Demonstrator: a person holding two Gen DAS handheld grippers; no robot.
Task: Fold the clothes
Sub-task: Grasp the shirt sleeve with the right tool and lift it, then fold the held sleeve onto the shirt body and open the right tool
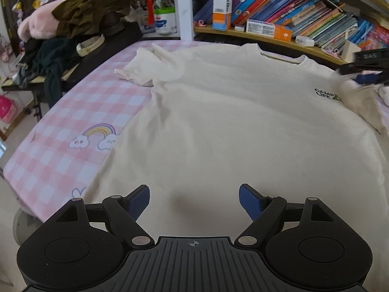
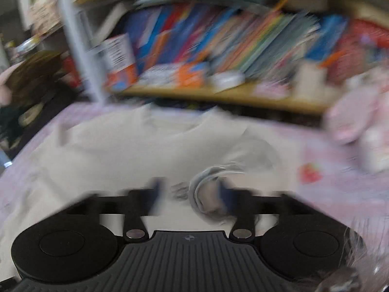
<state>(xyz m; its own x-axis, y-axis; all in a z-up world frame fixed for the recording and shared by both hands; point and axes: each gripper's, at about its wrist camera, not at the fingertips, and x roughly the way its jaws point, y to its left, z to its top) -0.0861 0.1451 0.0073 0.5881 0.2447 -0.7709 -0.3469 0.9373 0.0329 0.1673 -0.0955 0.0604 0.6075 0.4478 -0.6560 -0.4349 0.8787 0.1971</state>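
Note:
A cream T-shirt lies spread flat on the pink checked bed sheet, collar toward the bookshelf and a small green logo on its chest. Its left sleeve is crumpled. My left gripper hovers over the shirt's lower part, open and empty. In the left wrist view my right gripper shows blurred at the right edge, above the shirt's right sleeve. The right wrist view is smeared: the right gripper has its jaws apart over the T-shirt, with a raised fold of cloth beside its right finger.
A bookshelf full of books and boxes runs behind the bed. A pile of dark and pink clothes sits on a table at the left. Plush pink items lie at the bed's right side.

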